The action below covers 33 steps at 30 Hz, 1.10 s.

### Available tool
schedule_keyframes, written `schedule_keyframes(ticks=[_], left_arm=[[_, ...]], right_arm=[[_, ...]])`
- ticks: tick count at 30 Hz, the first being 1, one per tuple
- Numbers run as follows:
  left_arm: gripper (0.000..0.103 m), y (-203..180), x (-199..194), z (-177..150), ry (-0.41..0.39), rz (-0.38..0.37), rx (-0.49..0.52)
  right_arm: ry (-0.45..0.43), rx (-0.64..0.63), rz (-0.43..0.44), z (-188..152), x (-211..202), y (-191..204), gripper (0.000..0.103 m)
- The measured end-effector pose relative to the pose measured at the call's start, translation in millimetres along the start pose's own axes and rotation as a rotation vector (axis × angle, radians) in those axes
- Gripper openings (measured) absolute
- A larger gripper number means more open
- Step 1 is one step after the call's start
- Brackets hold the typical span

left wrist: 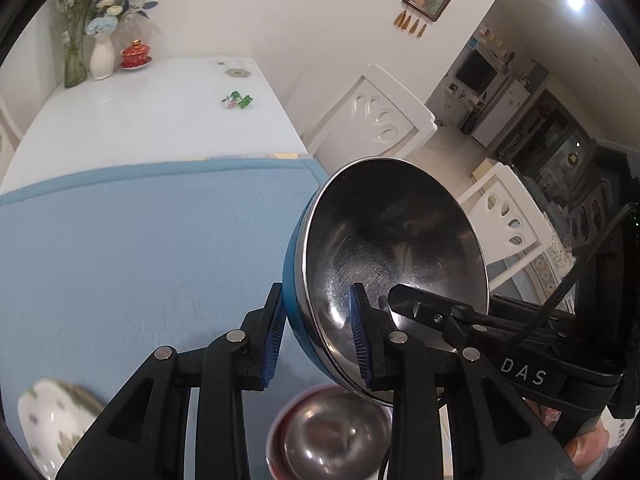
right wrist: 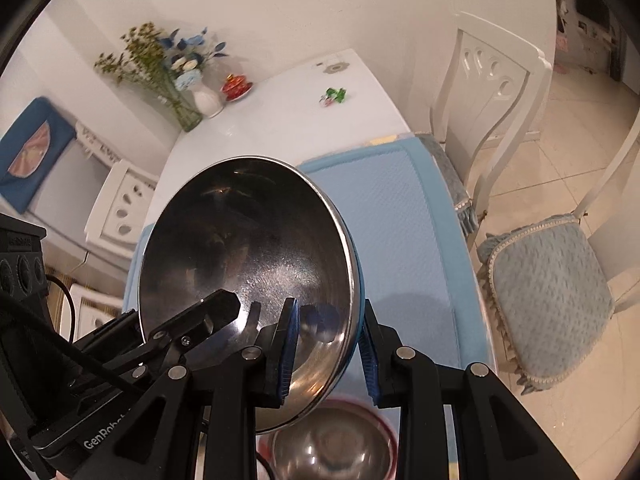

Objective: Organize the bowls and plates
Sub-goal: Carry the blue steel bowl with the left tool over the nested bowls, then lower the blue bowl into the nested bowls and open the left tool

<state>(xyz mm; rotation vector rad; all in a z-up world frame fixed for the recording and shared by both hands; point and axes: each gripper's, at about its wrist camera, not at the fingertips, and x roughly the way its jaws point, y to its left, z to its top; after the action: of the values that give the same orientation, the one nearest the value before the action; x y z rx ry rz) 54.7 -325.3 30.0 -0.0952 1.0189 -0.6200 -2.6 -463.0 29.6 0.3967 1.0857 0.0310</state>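
Observation:
A steel bowl with a blue outside point(left wrist: 394, 248) point(right wrist: 248, 256) is held tilted in the air above the blue mat point(left wrist: 132, 248) point(right wrist: 404, 240). My left gripper point(left wrist: 318, 336) straddles its rim, one pad outside and one inside, with a gap showing. My right gripper point(right wrist: 328, 354) straddles the opposite rim the same way. Each gripper's finger shows inside the bowl in the other's view. Below, a smaller steel bowl with a red rim point(left wrist: 332, 436) point(right wrist: 328, 440) sits on the mat. A white patterned dish point(left wrist: 52, 420) lies at the lower left.
The white table point(left wrist: 152, 108) point(right wrist: 288, 116) carries vases of flowers point(left wrist: 100, 44) point(right wrist: 188, 92), a red lidded cup point(left wrist: 136, 54) point(right wrist: 236, 86) and a small green item point(left wrist: 238, 100) point(right wrist: 334, 96). White chairs point(left wrist: 380, 116) point(right wrist: 492, 92) stand beside the table.

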Motion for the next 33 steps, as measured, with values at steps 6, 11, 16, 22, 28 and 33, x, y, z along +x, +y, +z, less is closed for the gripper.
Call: schedule_keyframes(ticks=[6, 11, 16, 22, 28, 33], left_arm=[[0.027, -3.0, -14.0, -40.4, 0.028, -0.002, -0.032], [0.027, -5.0, -7.9, -73.1, 0.086, -0.009, -0.055], [0.027, -7.7, 2.2, -101.9, 0.134, 0.010, -0.069], [0.027, -6.0, 13.5, -118.4, 0.174, 0.012, -0.095], [0.027, -6.7, 19.5, -126.6, 0.196, 0.009, -0.110], [0.028, -2.1, 28.9, -129.1, 0.216, 0.017, -0.134]], right_arm=[[0.061, -0.018, 0.019, -46.3, -9.9, -1.4, 0.028], [0.165, -0.011, 0.025, -84.3, 2.7, -13.3, 0.028], [0.248, 0.029, 0.029, -108.6, 17.5, -28.8, 0.028], [0.300, 0.056, 0.019, -118.8, 27.3, -38.9, 0.029], [0.324, 0.077, 0.013, -122.6, 31.4, -44.1, 0.029], [0.342, 0.097, 0.010, -125.4, 34.5, -48.4, 0.029]])
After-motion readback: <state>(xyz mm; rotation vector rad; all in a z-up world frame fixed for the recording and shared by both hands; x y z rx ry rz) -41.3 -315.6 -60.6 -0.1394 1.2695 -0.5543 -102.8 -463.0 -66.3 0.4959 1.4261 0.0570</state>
